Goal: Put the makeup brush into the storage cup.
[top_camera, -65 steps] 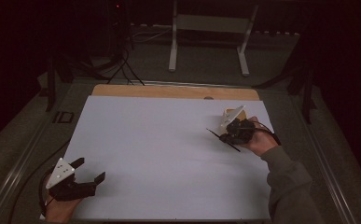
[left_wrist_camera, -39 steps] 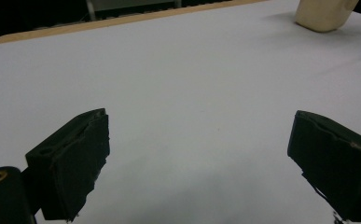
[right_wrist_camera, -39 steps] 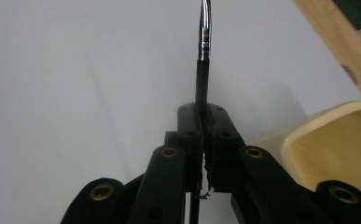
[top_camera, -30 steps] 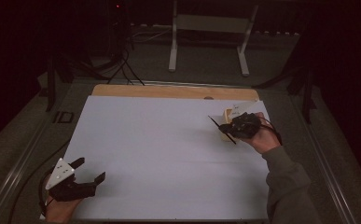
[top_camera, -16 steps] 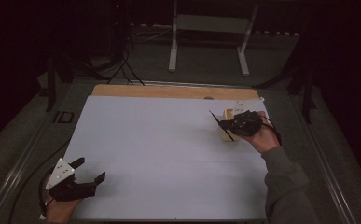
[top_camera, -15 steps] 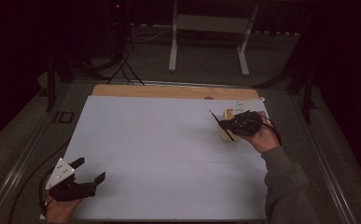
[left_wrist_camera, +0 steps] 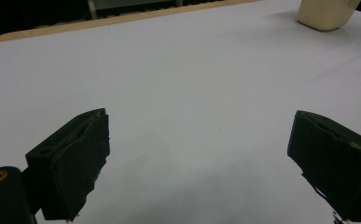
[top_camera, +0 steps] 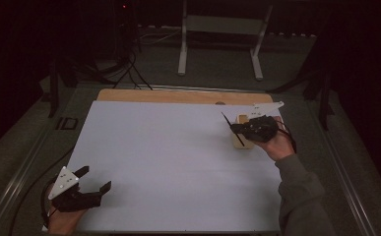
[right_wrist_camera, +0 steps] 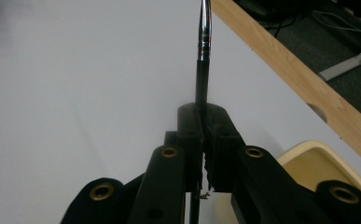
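The right hand-held gripper (top_camera: 233, 129) clamps a dark pen (right_wrist_camera: 203, 51) above a cream cup (top_camera: 242, 139); the left hand-held gripper (top_camera: 94, 180) rests wide open on the desk (top_camera: 168, 147).

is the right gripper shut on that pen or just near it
Shut on it. In the right gripper view the right gripper has both jaws pressed together around the pen, whose chrome end sticks out beyond them.

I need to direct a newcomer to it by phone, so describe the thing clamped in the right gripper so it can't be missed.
Start at the white table sheet and go to its far right corner, where a cream cup stands. Just above it the right gripper is shut on a pen. It is thin and dark with a shiny metal section, the only slender stick here.
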Demonstrator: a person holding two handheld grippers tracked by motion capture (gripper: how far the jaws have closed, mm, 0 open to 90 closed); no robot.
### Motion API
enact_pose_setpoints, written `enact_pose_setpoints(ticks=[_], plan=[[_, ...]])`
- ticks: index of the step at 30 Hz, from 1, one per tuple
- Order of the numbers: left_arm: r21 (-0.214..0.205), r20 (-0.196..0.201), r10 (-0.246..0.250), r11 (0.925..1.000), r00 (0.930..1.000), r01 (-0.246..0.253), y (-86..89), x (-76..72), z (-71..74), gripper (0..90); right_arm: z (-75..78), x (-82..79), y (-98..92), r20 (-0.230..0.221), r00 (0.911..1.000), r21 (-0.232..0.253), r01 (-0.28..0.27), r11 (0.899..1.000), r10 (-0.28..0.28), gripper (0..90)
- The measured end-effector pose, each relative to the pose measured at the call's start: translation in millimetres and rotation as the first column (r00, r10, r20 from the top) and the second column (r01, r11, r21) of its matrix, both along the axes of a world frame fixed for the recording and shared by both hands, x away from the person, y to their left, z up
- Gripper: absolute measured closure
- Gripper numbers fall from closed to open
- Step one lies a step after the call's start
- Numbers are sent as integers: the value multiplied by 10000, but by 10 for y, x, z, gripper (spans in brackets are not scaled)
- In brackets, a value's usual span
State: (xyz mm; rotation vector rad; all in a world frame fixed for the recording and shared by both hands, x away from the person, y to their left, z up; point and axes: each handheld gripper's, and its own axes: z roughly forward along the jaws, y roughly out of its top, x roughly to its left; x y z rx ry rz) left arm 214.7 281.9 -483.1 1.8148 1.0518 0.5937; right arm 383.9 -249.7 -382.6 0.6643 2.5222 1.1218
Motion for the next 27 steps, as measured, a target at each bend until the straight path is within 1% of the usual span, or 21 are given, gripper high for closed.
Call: enact_pose_setpoints(ticks=[1,2,10,16,20,22,23,27], plan=[[0,0,0,10000,10000,0,0,0,0,69,0,0,0,0,10000,0,0,10000,0,853],[10,-2,4,10000,10000,-4,0,1,0,69,9,2,-14,71,10000,186,55,9998,-56,854],[6,6,16,10000,10000,-16,1,-2,2,69,33,2,-32,215,9995,673,204,9975,-219,854],[10,6,6,10000,10000,-6,-1,-1,1,69,46,4,-44,326,9988,777,335,9964,-361,854],[19,3,4,10000,10000,-4,-1,0,0,69,59,8,-69,374,9980,1047,460,9934,-501,854],[10,-1,5,10000,10000,-5,-1,-1,0,69,66,12,-85,409,9976,1255,500,9908,-555,854],[10,-1,5,10000,10000,-5,-1,-1,0,69,66,12,-85,409,9976,1255,500,9908,-555,854],[4,7,1,10000,10000,-1,-1,-2,1,69,85,15,-109,484,9963,1498,636,9867,-715,854]])
